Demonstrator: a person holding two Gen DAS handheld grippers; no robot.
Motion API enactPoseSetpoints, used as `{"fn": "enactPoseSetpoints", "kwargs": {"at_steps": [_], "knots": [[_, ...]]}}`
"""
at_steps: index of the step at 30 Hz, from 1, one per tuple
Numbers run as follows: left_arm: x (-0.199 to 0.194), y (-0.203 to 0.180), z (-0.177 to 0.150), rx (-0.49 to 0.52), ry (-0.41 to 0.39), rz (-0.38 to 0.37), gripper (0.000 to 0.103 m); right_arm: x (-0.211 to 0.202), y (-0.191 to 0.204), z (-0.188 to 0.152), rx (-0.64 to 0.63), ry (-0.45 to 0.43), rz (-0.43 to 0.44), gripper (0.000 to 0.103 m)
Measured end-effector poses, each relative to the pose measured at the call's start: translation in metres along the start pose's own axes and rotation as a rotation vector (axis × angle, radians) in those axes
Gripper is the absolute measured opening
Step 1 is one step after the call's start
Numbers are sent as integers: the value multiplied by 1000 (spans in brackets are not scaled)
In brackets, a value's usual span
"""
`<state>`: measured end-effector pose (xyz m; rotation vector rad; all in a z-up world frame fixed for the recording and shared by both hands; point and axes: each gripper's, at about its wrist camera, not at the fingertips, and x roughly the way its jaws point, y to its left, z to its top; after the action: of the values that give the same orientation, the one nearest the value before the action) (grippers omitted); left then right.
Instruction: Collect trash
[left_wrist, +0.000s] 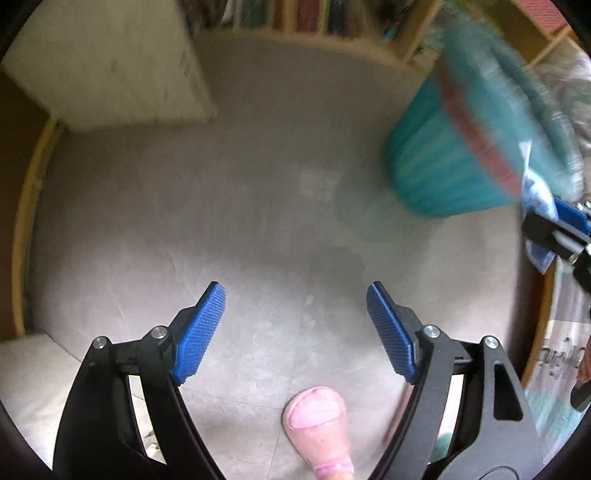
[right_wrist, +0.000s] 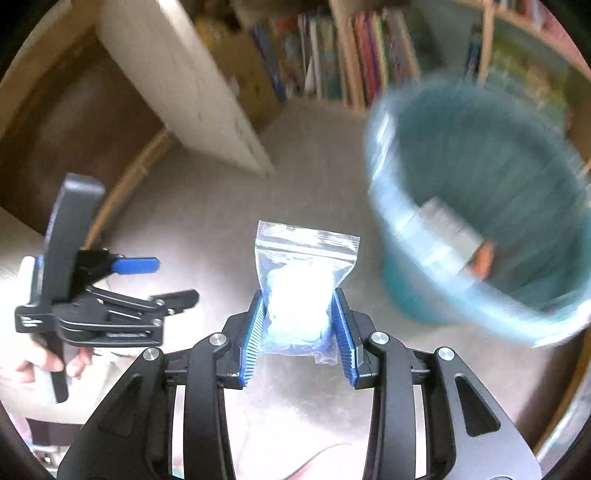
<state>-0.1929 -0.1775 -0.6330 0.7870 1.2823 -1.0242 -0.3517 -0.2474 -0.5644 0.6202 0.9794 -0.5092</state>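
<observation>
Pinched between my right tongs (right_wrist: 298, 332) sits a clear zip bag (right_wrist: 304, 284) of white stuff, held by its lower end, with the teal bin (right_wrist: 480, 206) to the far right. My left tongs (left_wrist: 295, 332) hang open and empty over the floor (left_wrist: 258, 184). The slick bag could slip or miss the rim. I can read no writing through the blur.

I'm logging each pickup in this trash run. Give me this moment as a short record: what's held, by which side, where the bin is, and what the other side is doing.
held item: clear plastic zip bag with white contents
held by: right hand-held gripper, shut on it
left hand-held gripper: open, nothing between the pads
bin: round teal plastic basket, right of bag, some trash inside
floor: grey carpet
bag status: not yet in bin
</observation>
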Motion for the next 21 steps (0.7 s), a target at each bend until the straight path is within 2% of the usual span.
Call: {"fn": "enactPoseSetpoints", "kwargs": {"at_steps": [4,10,11,12,14,16,18,21], "knots": [[-47,-33,42,89,-68,-33,76,-47,-43,34,39,-66,-94,37],[-64,-105,110,198,-164,-68,77,-50,-103,60,88,-91,-183,39],[-65,-112,117,205,-173,-66,77,-50,-110,63,94,-100,-204,41],[-59,-122,124,207,-177,-73,77,-49,-117,66,102,-107,-201,55],[-52,-134,132,209,-184,-70,77,-53,-126,66,118,-116,-234,63],[-46,-141,134,221,-175,-66,77,-59,-139,64,137,-110,-243,63],[-33,-150,142,235,-132,-50,77,-65,-144,61,151,-112,-254,64],[-40,-151,139,237,-124,-53,77,-72,-147,57,167,-107,-249,65]]}}
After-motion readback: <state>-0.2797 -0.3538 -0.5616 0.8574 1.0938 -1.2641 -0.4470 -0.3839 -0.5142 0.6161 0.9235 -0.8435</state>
